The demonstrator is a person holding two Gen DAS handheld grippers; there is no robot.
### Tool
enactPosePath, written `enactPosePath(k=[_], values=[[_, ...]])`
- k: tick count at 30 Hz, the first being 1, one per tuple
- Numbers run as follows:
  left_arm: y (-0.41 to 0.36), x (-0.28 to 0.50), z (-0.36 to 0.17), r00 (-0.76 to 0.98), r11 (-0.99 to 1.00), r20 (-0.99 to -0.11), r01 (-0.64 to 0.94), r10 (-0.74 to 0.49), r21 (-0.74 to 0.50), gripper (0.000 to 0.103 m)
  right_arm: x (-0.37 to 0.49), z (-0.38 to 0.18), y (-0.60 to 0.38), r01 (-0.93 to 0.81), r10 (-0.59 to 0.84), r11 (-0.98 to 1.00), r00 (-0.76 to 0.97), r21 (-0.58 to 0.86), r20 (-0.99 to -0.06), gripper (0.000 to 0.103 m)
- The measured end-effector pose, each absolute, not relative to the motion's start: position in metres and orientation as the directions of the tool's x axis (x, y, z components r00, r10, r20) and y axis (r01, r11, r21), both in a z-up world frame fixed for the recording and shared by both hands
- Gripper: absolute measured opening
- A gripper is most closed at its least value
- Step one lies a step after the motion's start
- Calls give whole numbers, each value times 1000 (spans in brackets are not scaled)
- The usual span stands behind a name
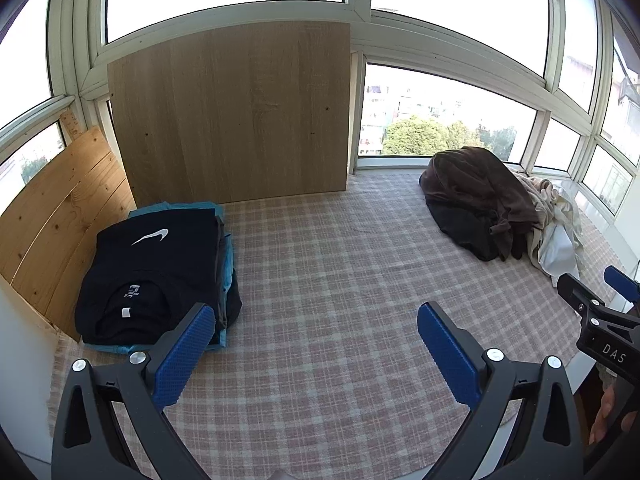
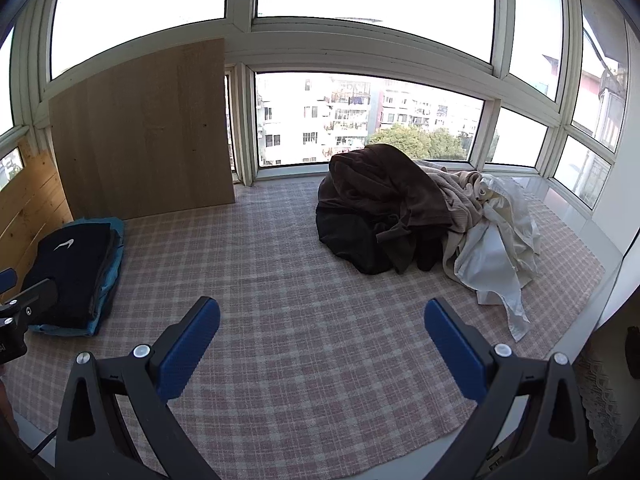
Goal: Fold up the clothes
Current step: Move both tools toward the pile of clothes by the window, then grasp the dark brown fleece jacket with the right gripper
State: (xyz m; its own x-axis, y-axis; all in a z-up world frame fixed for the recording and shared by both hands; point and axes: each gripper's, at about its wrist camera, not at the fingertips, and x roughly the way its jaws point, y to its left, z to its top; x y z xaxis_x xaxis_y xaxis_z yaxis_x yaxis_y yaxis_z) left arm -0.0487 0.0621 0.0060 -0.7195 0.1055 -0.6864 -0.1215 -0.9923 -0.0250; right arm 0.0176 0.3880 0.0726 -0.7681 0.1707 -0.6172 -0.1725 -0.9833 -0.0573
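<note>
A folded stack (image 1: 160,276) with a black shirt with a white swoosh on top lies at the left on the checked cloth (image 1: 332,280); it also shows in the right wrist view (image 2: 76,276). A loose pile of brown, black, beige and white clothes (image 2: 420,216) lies at the back right, also seen in the left wrist view (image 1: 480,208). My left gripper (image 1: 316,344) is open and empty above the cloth, just right of the stack. My right gripper (image 2: 322,340) is open and empty, in front of the pile.
A tall wooden board (image 1: 236,116) leans on the windows behind the stack. A pine plank panel (image 1: 60,224) stands at the left edge. Windows surround the surface. The right gripper's body (image 1: 600,320) shows at the right of the left view.
</note>
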Motion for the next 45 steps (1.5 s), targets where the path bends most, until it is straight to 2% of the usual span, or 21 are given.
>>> enactPosePath(k=[11, 15, 21, 25, 34, 38, 45], values=[[134, -75, -2, -684, -983, -708, -79, 176, -168, 102, -12, 68, 481, -188, 154, -982, -759, -13, -632, 103], [169, -91, -14, -643, -988, -751, -61, 150, -144, 102, -30, 65, 526, -200, 147, -980, -758, 11, -636, 103], [228, -111, -34, -571, -996, -819, -87, 58, -10, 100, -60, 58, 587, -213, 142, -976, -759, 37, -636, 103], [248, -119, -40, -521, -995, -849, -85, 90, -53, 96, -76, 56, 616, -216, 133, -975, -758, 52, -638, 103], [266, -131, -45, -527, -986, -838, 1, 141, -166, 96, -100, 50, 654, -200, 126, -979, -755, 43, -644, 103], [270, -136, -39, -588, -987, -801, 34, 108, -157, 96, -106, 47, 667, -188, 117, -981, -755, 42, -645, 103], [286, -165, -48, -510, -995, -856, 3, 85, -100, 96, -122, 45, 703, -167, 90, -984, -747, 55, -659, 103]])
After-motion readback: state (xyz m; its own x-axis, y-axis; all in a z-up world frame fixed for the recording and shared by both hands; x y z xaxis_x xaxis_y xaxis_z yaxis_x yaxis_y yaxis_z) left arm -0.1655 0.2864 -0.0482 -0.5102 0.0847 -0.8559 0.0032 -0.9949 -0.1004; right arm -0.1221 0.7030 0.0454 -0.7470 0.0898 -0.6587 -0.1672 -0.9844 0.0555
